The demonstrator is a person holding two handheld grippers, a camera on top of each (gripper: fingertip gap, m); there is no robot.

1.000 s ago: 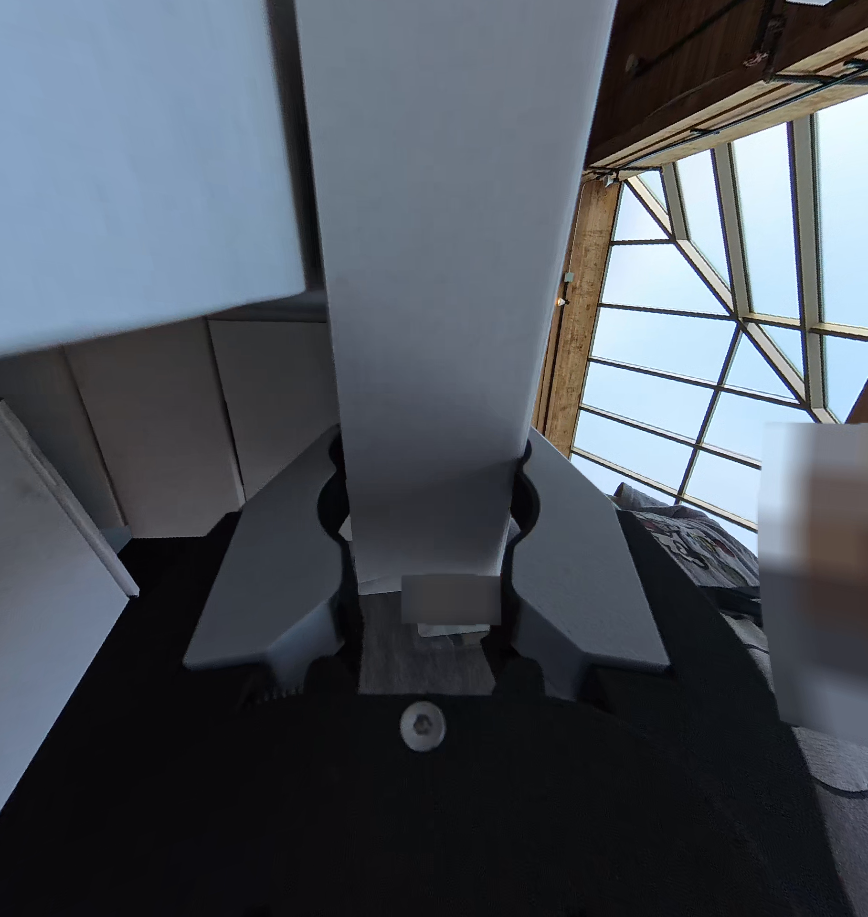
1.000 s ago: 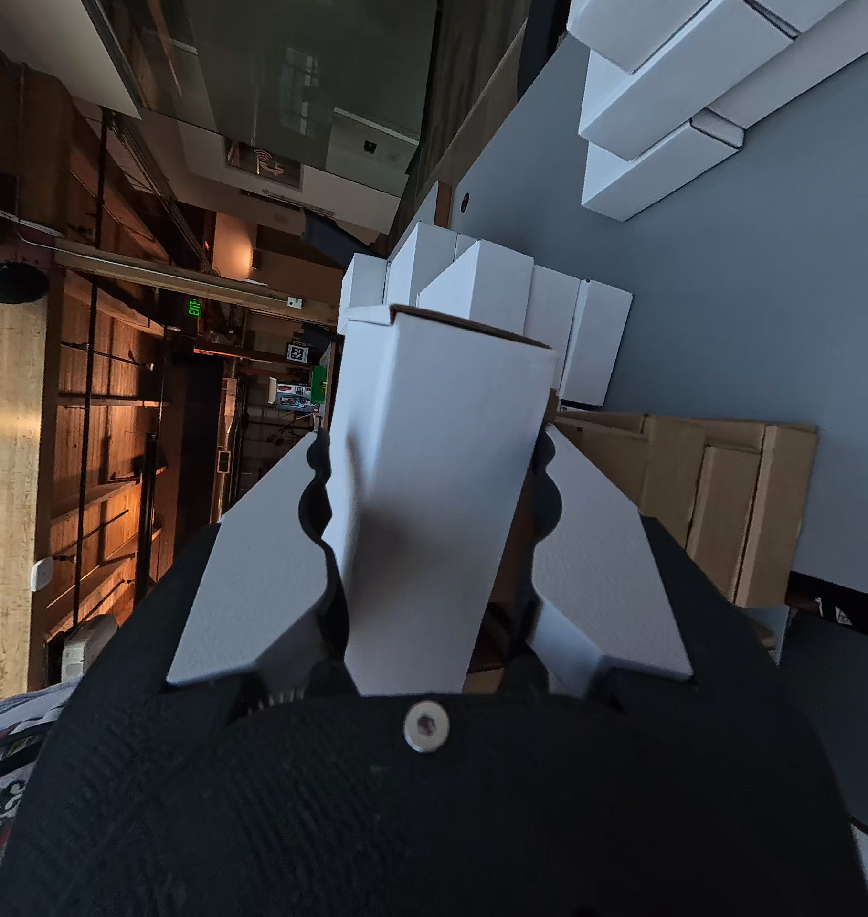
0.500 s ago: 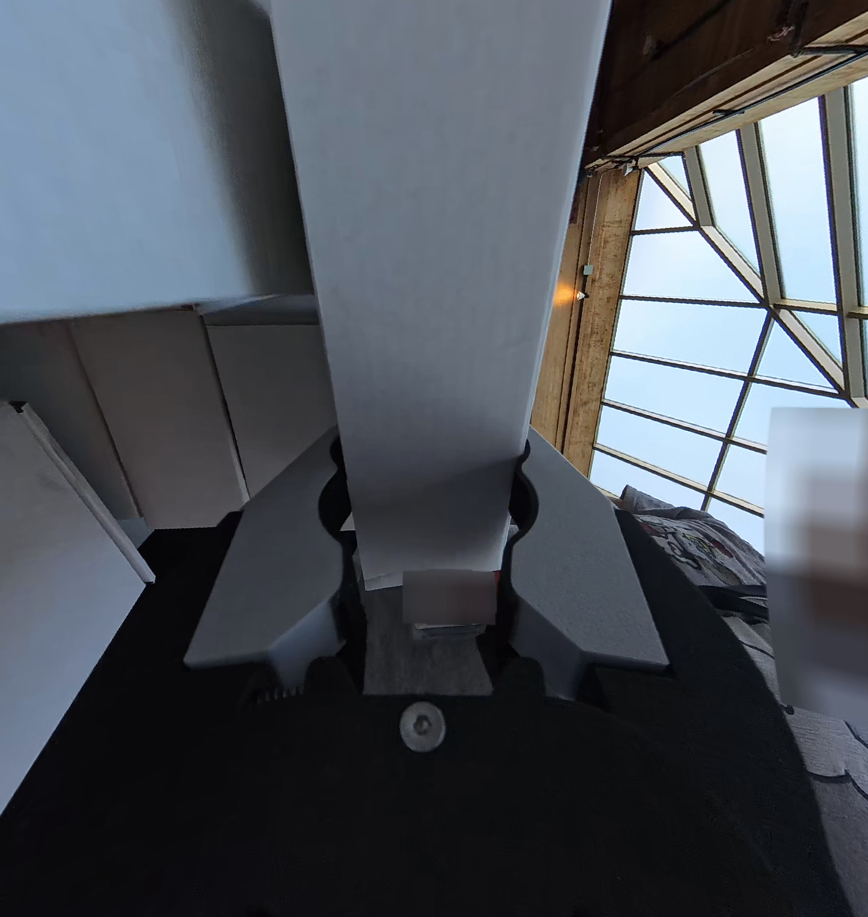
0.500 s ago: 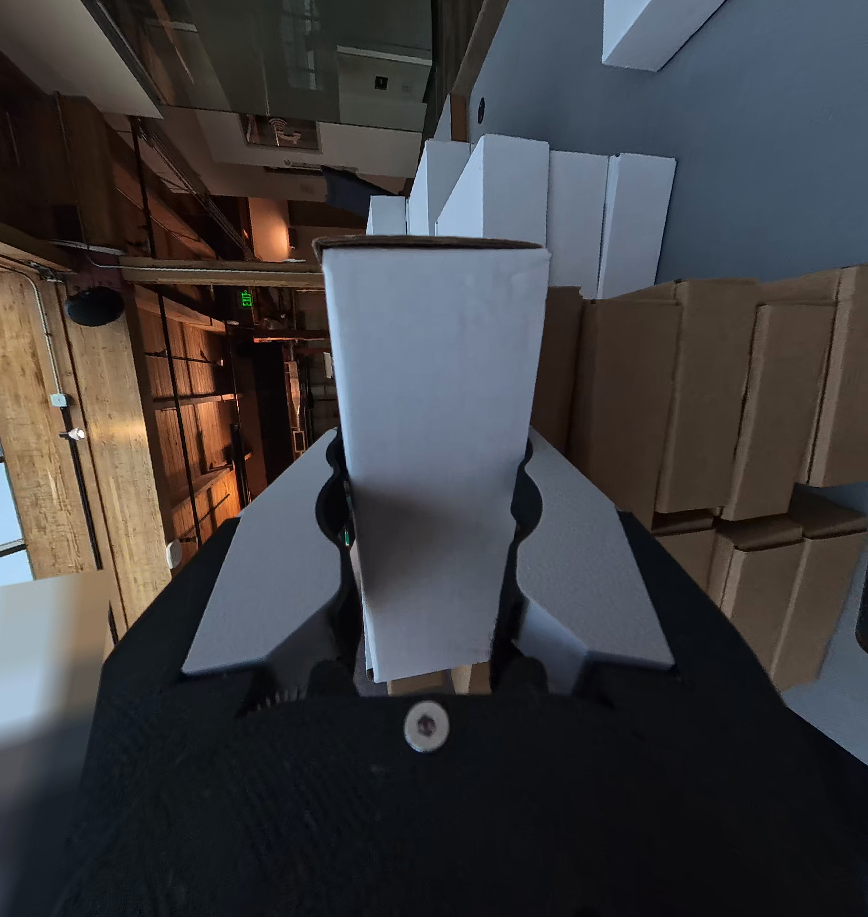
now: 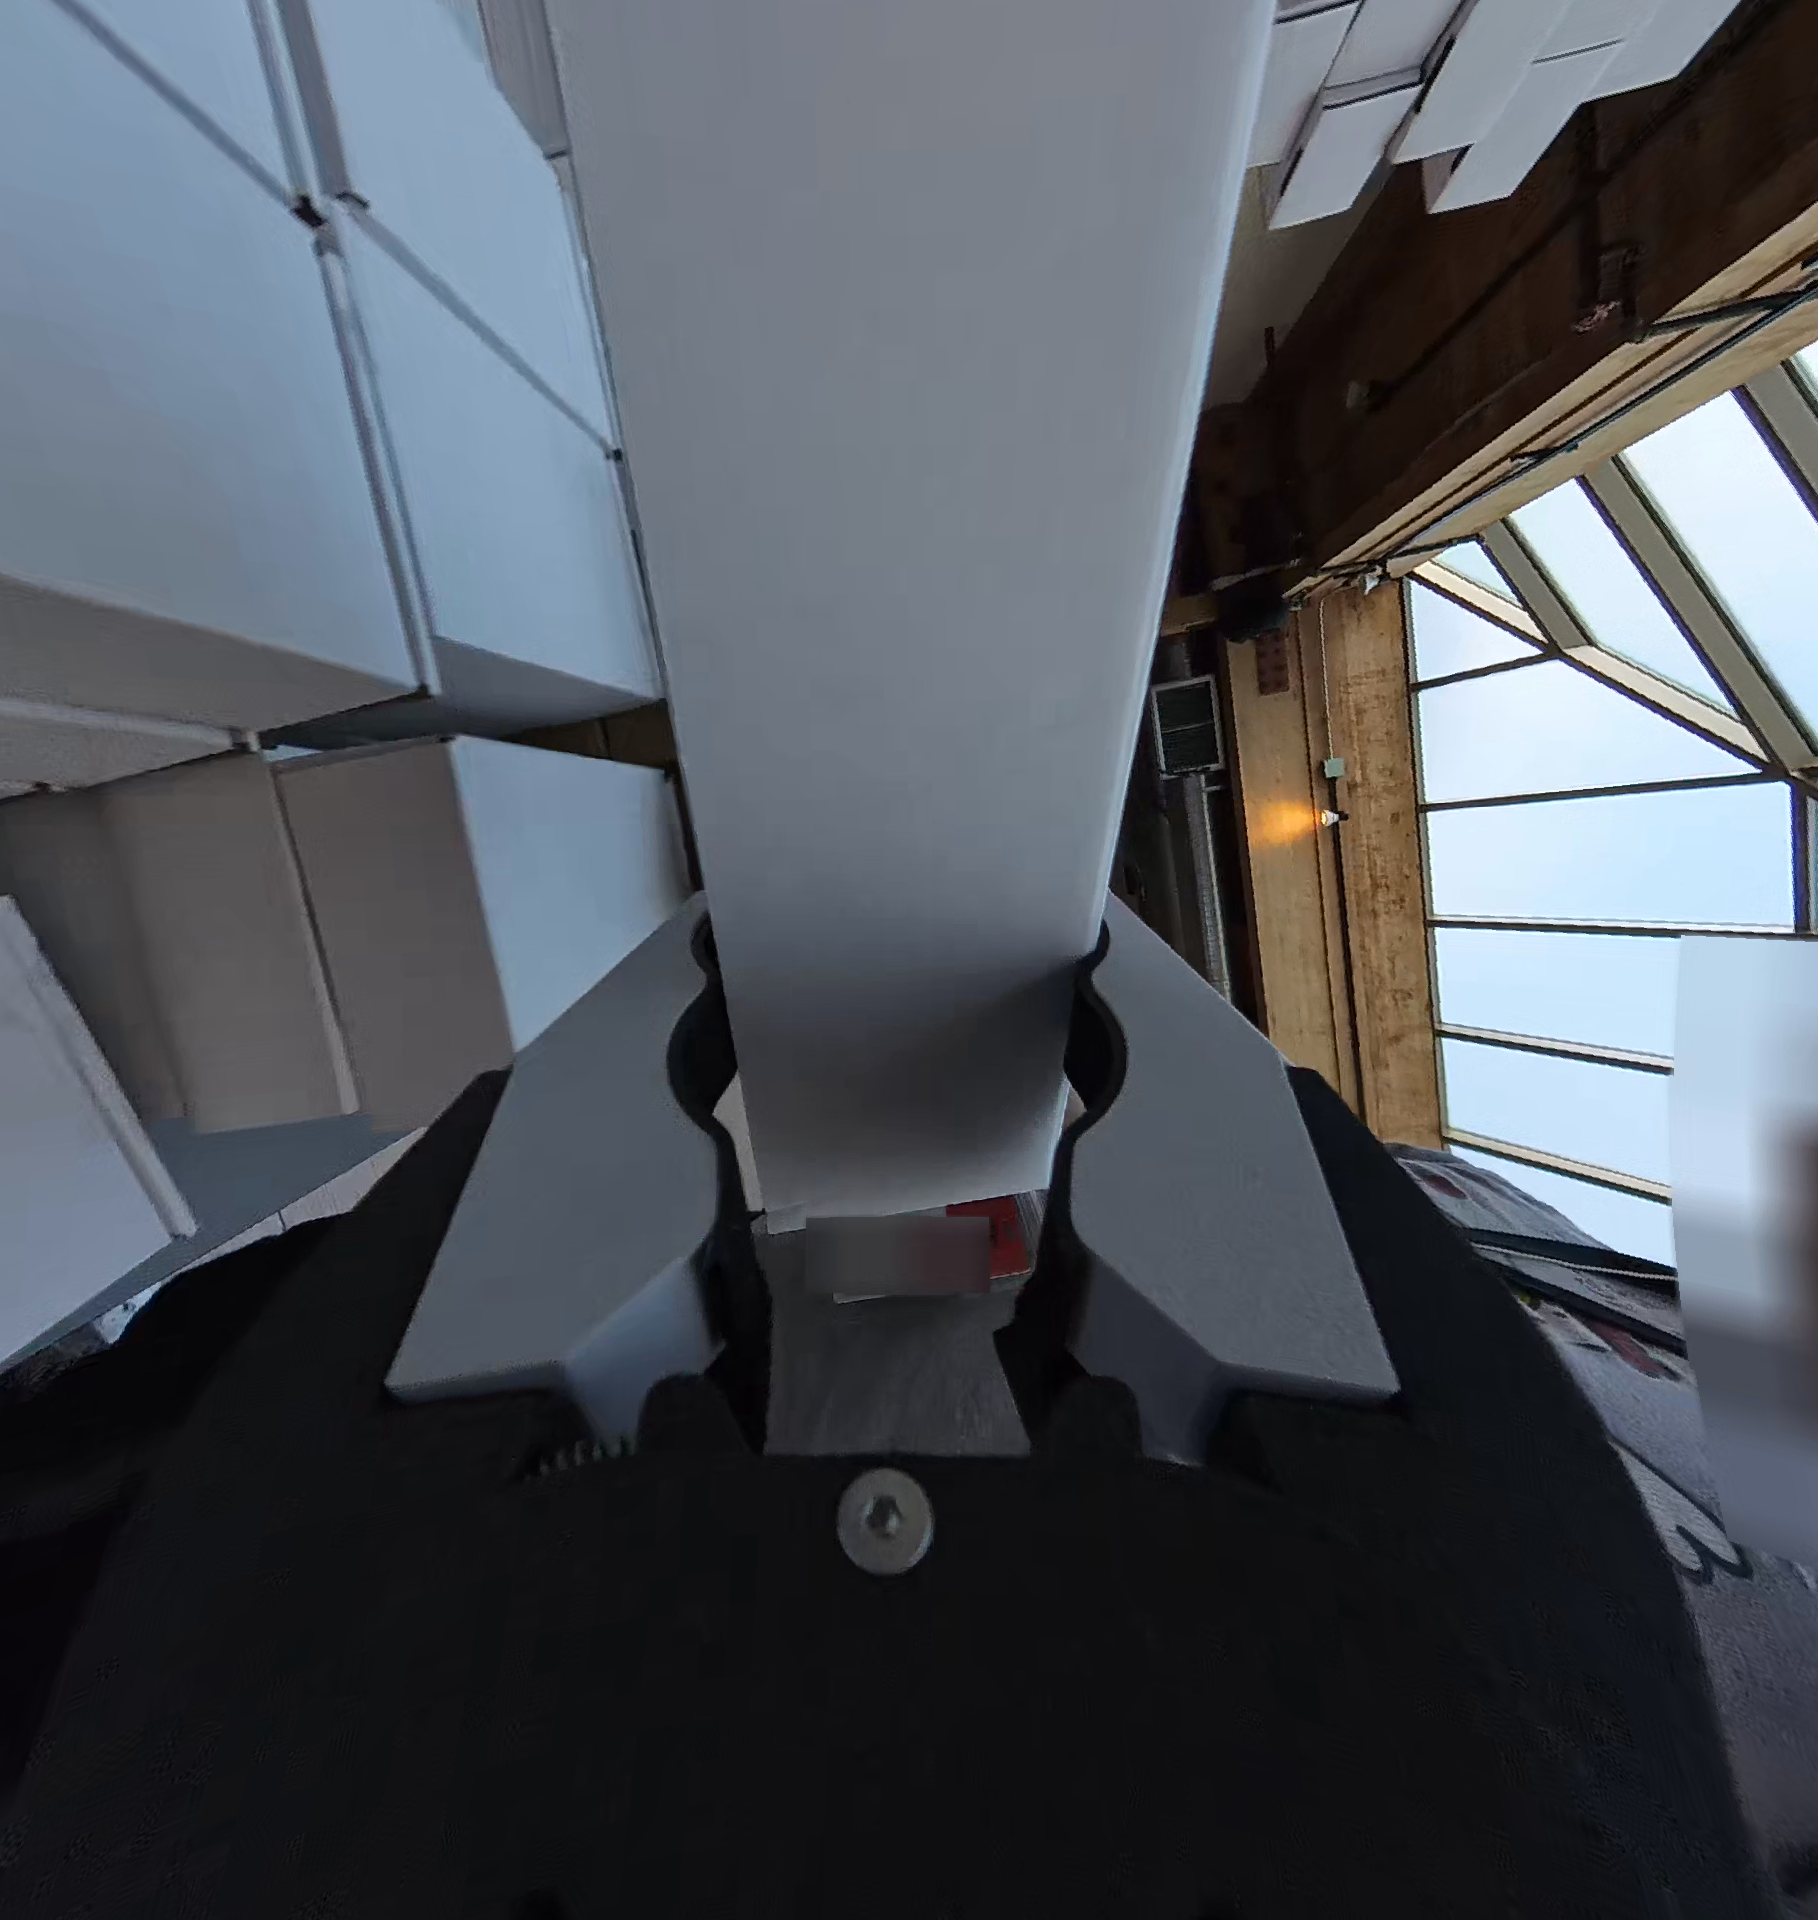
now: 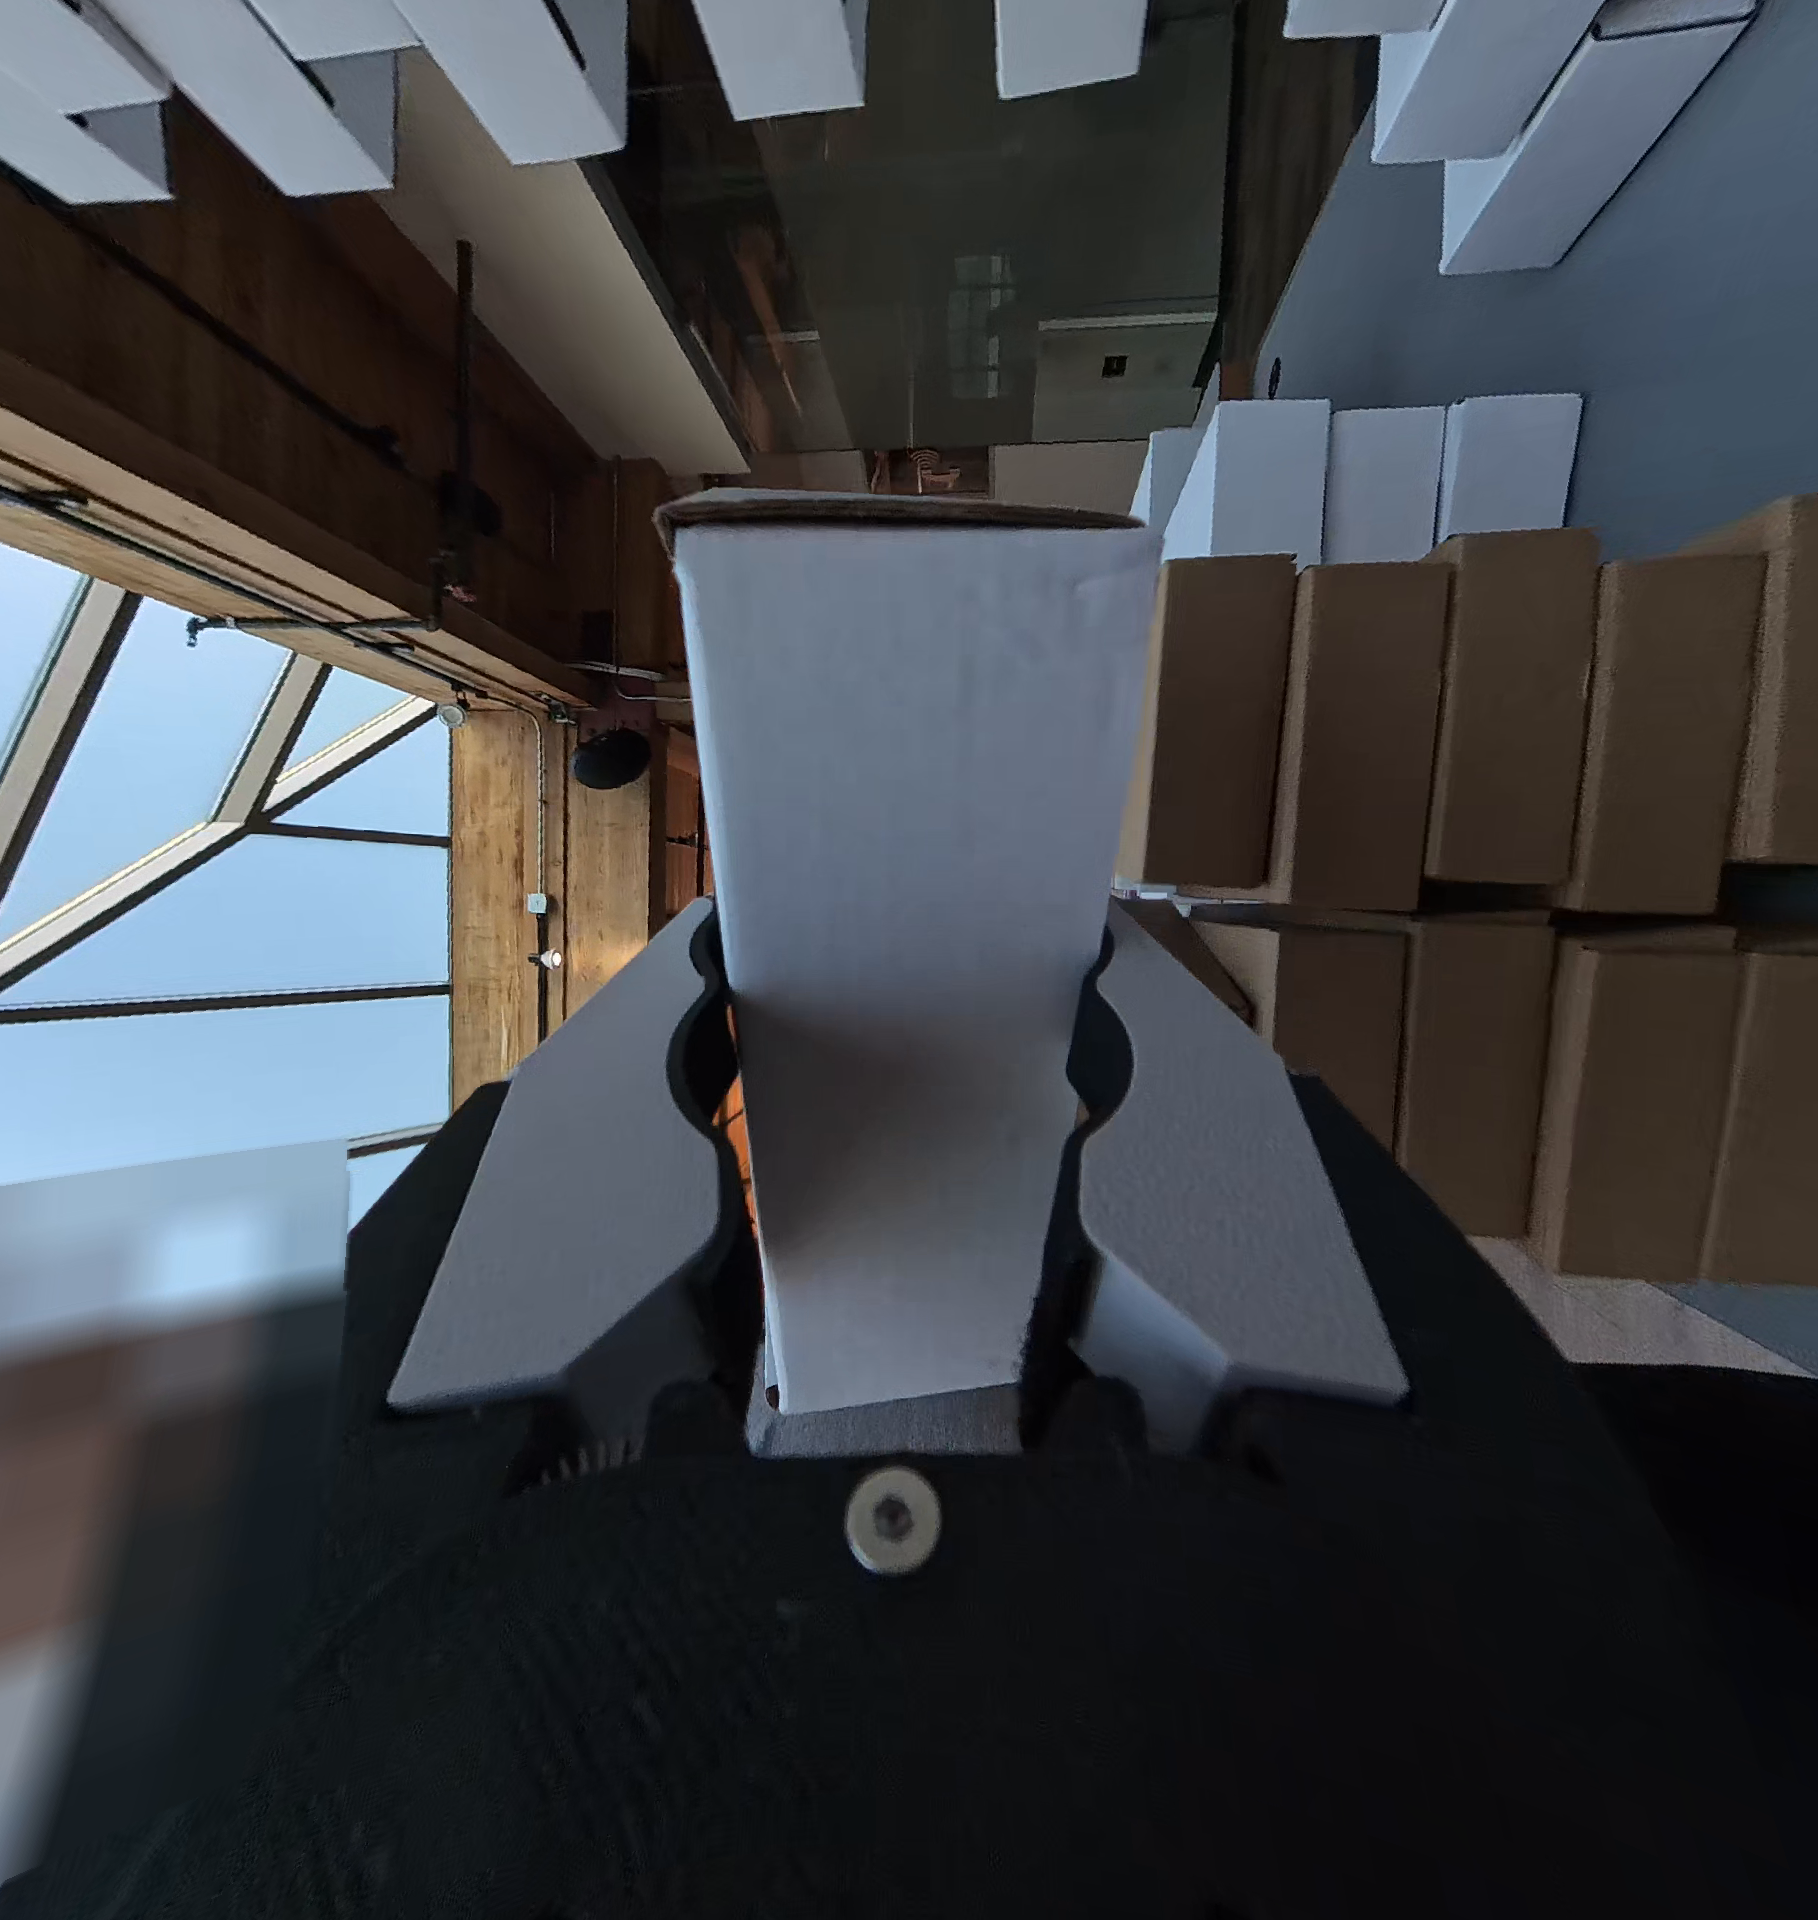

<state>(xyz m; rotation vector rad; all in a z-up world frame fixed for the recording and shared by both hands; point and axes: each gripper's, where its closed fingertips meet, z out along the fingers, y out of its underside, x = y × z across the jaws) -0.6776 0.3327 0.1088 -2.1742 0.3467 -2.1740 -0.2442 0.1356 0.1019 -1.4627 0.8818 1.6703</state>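
In the left wrist view my left gripper (image 5: 900,935) is shut on a long white cardboard box (image 5: 905,468). Both pads press its sides near its lower end, and the box runs up past the top of the frame. In the right wrist view my right gripper (image 6: 905,925) is shut on a shorter white cardboard box (image 6: 915,748). Both pads press its sides, and its far end shows a brown inner edge. Both boxes are held up in the air.
Stacked white boxes (image 5: 209,416) fill the left of the left wrist view, with a large window (image 5: 1611,831) on the right. The right wrist view shows rows of brown cardboard boxes (image 6: 1507,727), white boxes (image 6: 1383,478) on a grey surface (image 6: 1663,312), and a window (image 6: 157,935) at left. The gap from one gripper's tips to the other's is roughly 50 cm.
My right jaws closed onto the white box, which a second ago stood slack between wider fingers. The right gripper then swung round with it. The left gripper kept its box and turned a little.
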